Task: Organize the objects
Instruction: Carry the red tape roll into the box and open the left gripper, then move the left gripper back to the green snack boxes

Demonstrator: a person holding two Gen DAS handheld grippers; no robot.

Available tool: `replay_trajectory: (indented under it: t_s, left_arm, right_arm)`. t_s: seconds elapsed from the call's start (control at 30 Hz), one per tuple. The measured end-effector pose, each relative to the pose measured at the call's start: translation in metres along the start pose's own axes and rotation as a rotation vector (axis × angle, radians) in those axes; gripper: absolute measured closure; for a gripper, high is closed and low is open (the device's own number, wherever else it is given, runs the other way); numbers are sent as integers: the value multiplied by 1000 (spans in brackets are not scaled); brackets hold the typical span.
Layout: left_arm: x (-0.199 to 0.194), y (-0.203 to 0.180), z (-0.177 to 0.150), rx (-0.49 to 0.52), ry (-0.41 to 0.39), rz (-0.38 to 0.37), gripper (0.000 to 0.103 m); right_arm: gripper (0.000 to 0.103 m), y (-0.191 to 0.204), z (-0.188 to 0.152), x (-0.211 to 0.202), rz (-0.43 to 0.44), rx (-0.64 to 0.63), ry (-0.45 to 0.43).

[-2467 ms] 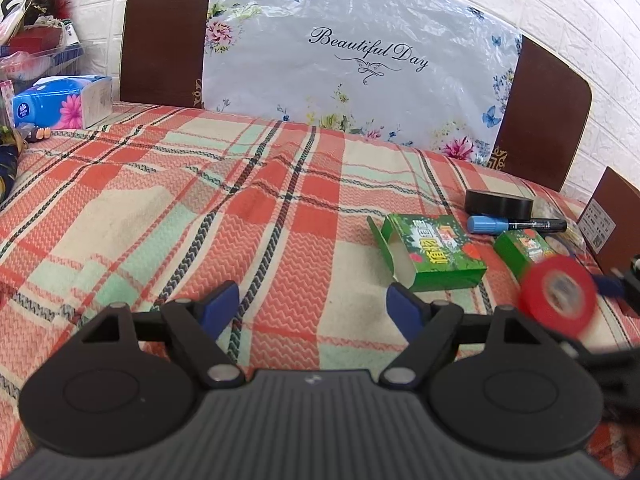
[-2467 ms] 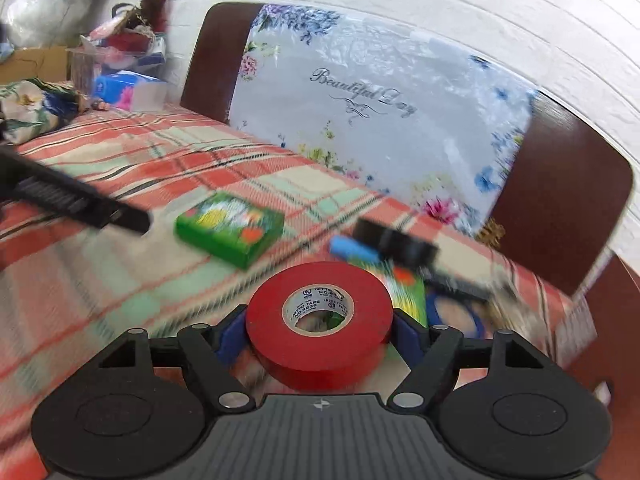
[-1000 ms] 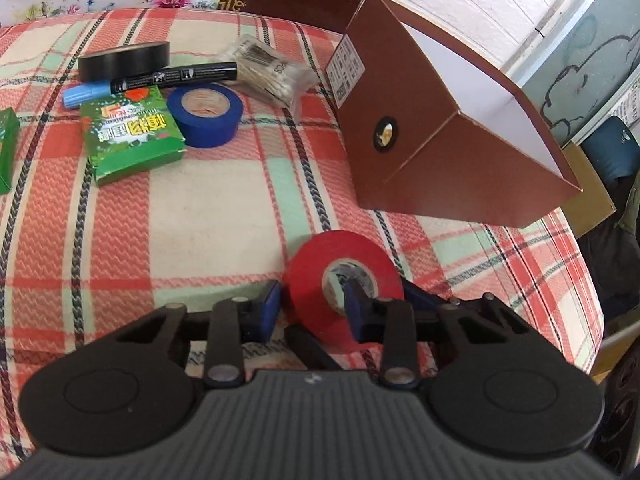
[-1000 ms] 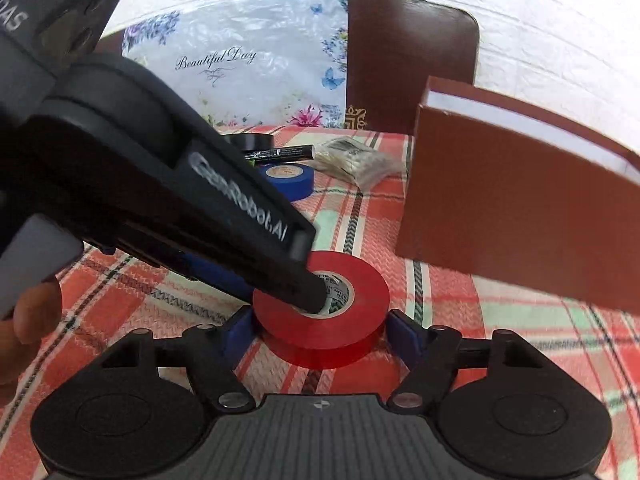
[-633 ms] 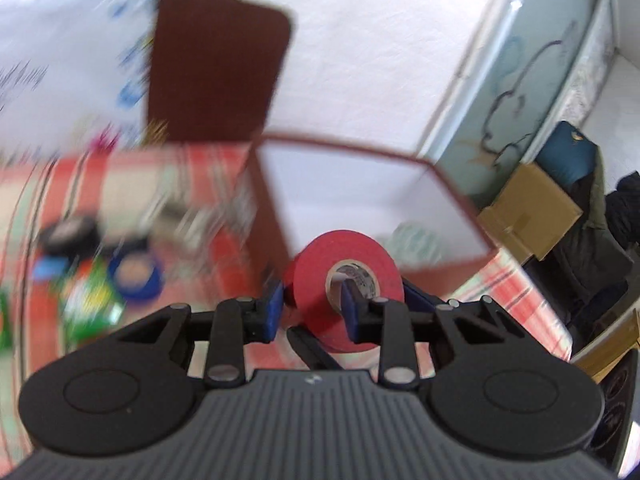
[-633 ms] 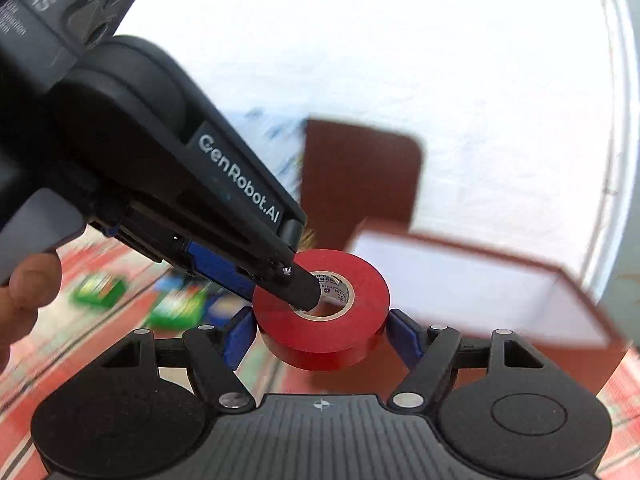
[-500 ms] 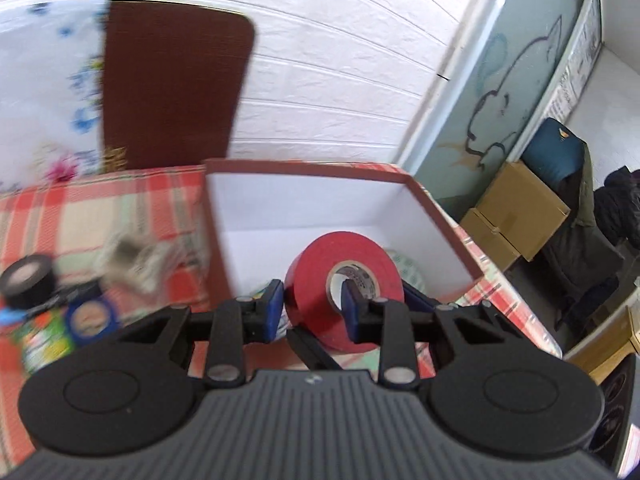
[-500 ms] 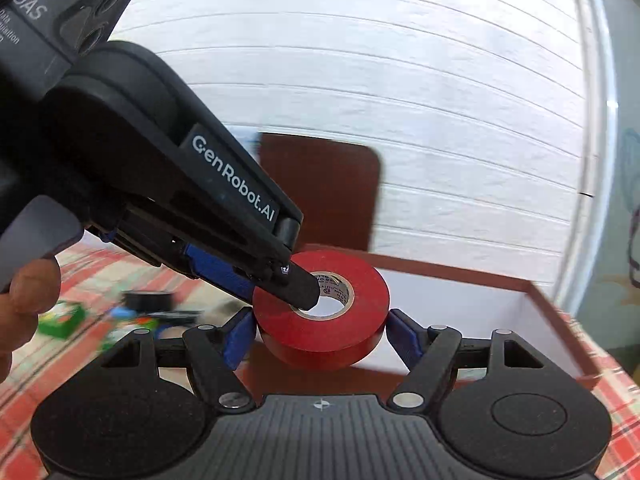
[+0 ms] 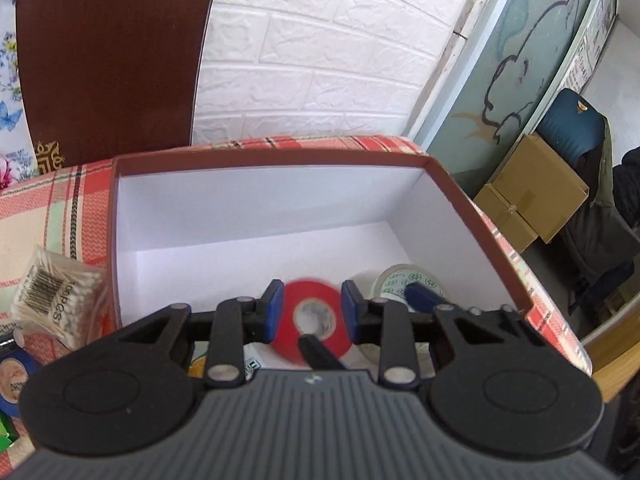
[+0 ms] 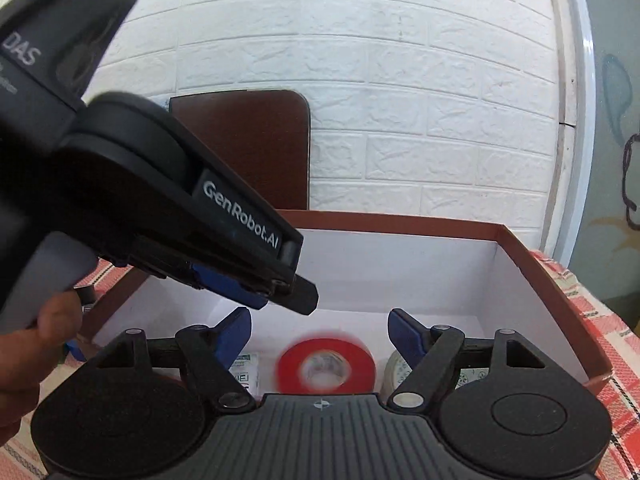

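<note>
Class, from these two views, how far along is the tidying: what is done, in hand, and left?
Done: a pale tape roll lies in the box. In hand: nothing. The red tape roll, blurred, is inside the box, clear of the open jaws of the left gripper and right gripper. Left: cotton swab bag and blue tape roll, outside it.

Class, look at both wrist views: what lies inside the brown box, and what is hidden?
Inside the brown box: a blurred red tape roll, a pale tape roll and a partly visible printed packet. The grippers cover the box's near floor.
</note>
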State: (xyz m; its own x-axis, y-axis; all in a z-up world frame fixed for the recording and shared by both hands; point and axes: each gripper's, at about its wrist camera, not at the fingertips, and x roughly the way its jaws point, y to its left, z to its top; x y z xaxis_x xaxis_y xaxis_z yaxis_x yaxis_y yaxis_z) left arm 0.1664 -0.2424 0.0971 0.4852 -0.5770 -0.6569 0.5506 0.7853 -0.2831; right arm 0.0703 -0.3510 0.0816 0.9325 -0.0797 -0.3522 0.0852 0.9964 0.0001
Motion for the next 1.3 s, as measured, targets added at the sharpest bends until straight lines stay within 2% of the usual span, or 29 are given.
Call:
replay_trajectory:
  t_s: [0.2, 0.4, 0.47, 0.57, 0.73, 0.83, 0.93, 1.03, 1.17, 1.23, 1.3]
  left_arm:
    - [-18, 0, -6, 8, -29, 9, 70]
    - [-68, -9, -21, 74, -134, 22, 69]
    - [-85, -6, -30, 82, -162, 30, 68]
    - [-102, 8, -48, 65, -166, 67, 66]
    - [-107, 60, -95, -44, -94, 153, 66]
    - [-108, 100, -130, -115, -44, 229, 66]
    - [-123, 143, -162, -194, -34, 295, 66]
    - [-153, 185, -183, -285, -94, 331, 66]
    - [-193, 238, -200, -426, -158, 438, 66]
    - [-208, 266, -207, -503, -193, 436, 66]
    - [-217, 285, -212, -528, -228, 456, 67]
  right_arm:
    - [31, 1, -4, -24, -36, 15, -45]
    - [31, 4, -7, -57, -52, 73, -76]
    - [31, 8, -14, -65, -45, 109, -69]
    - [31, 20, -28, -69, -3, 145, -13]
    - [40, 51, -50, -60, 90, 146, 123]
    - [40, 73, -57, -58, 135, 116, 157]
    - [41, 89, -58, -58, 173, 86, 177]
    - [42, 107, -57, -51, 207, 46, 208]
    - [43, 148, -55, -39, 287, -45, 247]
    - [43, 175, -55, -36, 336, -114, 253]
    - [43, 204, -57, -30, 392, -184, 267]
